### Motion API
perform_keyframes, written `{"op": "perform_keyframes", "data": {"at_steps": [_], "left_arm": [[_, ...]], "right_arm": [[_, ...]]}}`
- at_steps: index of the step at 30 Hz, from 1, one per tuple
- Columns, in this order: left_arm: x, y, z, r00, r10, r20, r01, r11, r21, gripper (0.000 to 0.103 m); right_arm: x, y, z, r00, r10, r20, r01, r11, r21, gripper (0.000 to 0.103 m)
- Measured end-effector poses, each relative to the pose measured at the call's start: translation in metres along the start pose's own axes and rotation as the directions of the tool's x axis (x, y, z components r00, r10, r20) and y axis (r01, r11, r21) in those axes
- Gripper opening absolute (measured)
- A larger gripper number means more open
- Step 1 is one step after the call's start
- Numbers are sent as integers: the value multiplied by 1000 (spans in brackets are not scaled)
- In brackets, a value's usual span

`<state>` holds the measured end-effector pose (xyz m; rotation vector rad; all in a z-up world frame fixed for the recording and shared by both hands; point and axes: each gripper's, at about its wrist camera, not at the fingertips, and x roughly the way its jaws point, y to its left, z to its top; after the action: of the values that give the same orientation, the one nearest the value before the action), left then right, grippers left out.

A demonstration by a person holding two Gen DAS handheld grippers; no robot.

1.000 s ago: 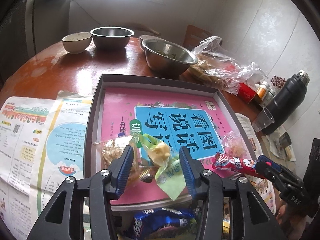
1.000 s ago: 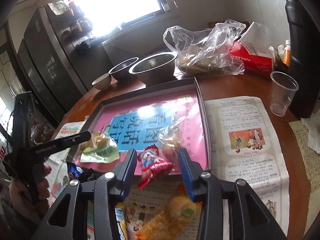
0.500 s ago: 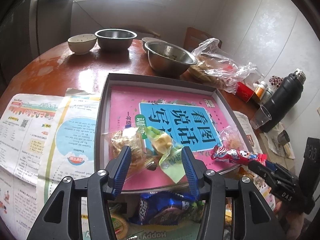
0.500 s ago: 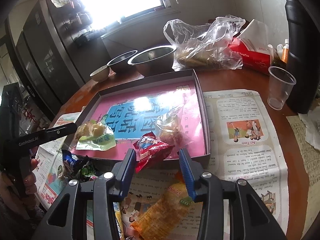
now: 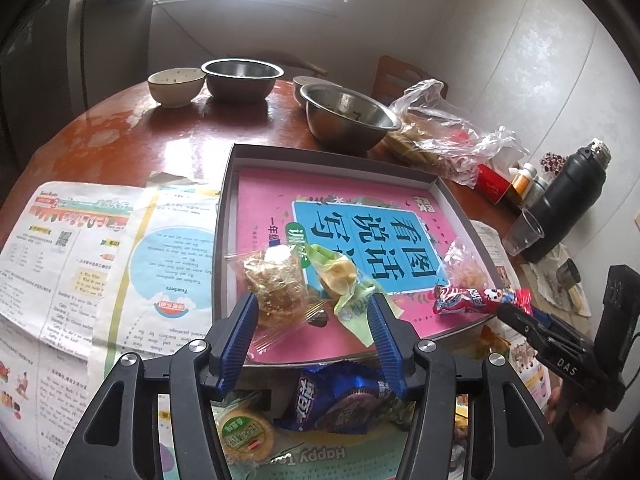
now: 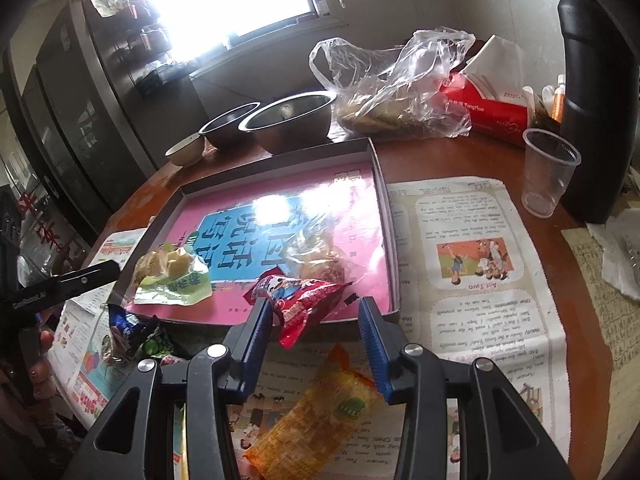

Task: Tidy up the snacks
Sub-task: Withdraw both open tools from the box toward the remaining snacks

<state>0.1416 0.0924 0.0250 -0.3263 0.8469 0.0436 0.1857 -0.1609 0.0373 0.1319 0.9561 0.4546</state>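
A grey box with a pink book inside lies on the round table; it also shows in the right wrist view. In it lie a clear pack of brown pastry, a green-wrapped sweet, another clear pack and a red packet over the front rim. My left gripper is open above the box's near edge, holding nothing. My right gripper is open just in front of the box, with the red packet against its left finger. A blue packet and an orange packet lie on newspaper below.
Two steel bowls and a ceramic bowl stand at the back. A plastic bag of food, a red tissue box, a clear cup and a black flask stand at the right. Newspaper covers the near table.
Both grippers have drawn back towards me from the box. The right jaws now stand wider around the red packet, which rests over the box's front rim.
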Motion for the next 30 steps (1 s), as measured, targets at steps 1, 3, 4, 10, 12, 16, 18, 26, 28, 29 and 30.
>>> {"op": "perform_keyframes", "data": {"at_steps": [1, 3, 4, 10, 12, 16, 18, 26, 28, 29, 30], "left_arm": [[-1, 0, 0, 1000, -1, 0, 1, 1000, 1, 59], [-1, 0, -1, 1000, 1, 1, -1, 1000, 1, 60], [-2, 0, -1, 1000, 2, 2, -2, 1000, 3, 62], [-9, 0, -3, 1000, 10, 10, -10, 1000, 3, 65], [-12, 0, -4, 1000, 14, 15, -14, 1000, 5, 66], [-17, 0, -5, 999, 20, 26, -20, 1000, 4, 69], [-19, 0, -5, 999, 22, 29, -22, 1000, 3, 69], [-30, 0, -6, 998, 27, 48, -27, 1000, 3, 72], [-33, 0, -7, 998, 27, 53, -27, 1000, 3, 73], [-35, 0, -7, 998, 28, 56, -28, 1000, 3, 73], [-37, 0, -8, 998, 28, 59, -29, 1000, 2, 73]], "right_arm": [[0, 0, 1, 1000, -6, 3, 6, 1000, -4, 44], [2, -2, 3, 1000, -24, 5, 24, 1000, -8, 44], [3, -2, 4, 1000, -28, 6, 28, 1000, -11, 44], [8, -5, 7, 998, -64, 15, 64, 998, -21, 44], [7, -5, 9, 997, -69, 23, 70, 997, -21, 44], [5, -6, 11, 997, -64, 35, 65, 998, -12, 44], [3, -5, 11, 997, -66, 42, 66, 998, -11, 44], [-14, -3, 16, 994, -63, 95, 63, 998, -5, 44], [-19, -2, 16, 993, -61, 104, 62, 998, -4, 45], [-21, -2, 16, 992, -61, 108, 62, 998, -4, 46], [-23, -1, 16, 992, -61, 113, 62, 998, -4, 46]]}}
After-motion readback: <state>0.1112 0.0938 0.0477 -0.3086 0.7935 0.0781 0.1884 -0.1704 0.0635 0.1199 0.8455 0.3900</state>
